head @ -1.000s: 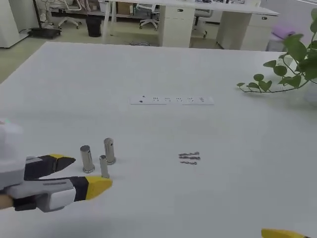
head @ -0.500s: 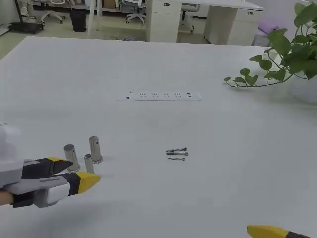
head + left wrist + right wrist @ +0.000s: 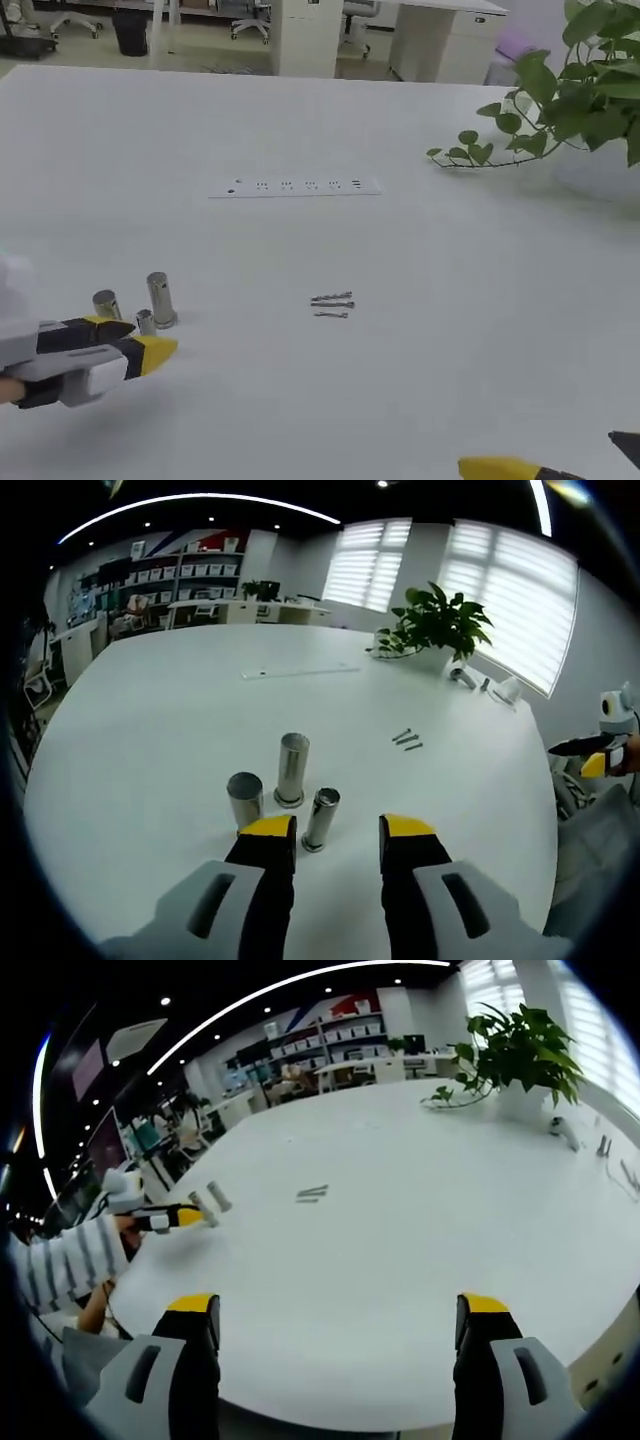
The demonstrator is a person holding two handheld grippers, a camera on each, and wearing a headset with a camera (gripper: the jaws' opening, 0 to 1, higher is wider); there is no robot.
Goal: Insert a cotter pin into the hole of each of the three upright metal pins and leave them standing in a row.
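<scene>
Three metal pins point(image 3: 146, 321) stand upright in a tight cluster at the near left of the white table point(image 3: 450, 330). The tallest point(image 3: 292, 768) is farthest from me, a short wide one point(image 3: 245, 798) is to its left, and the slimmest point(image 3: 322, 818) is nearest. I have the left gripper point(image 3: 338, 830) right up against them with its jaws parted. The slim pin stands at the mouth of the gap, close by the left-hand jaw, and nothing is clamped. I cannot tell whether that jaw touches the pin.

From the head view, the cotter pins point(image 3: 331, 303) lie flat in a small bunch near the middle of the table, well to the right of the upright pins. None is in a pin's hole as far as I can make out. The right gripper point(image 3: 337, 1305) hangs over the near right edge of the table with its jaws spread wide and nothing between them, well apart from the cotter pins.

Farther back a white power strip point(image 3: 295, 187) lies flat, and a leafy plant point(image 3: 570, 100) sits at the far right corner.
</scene>
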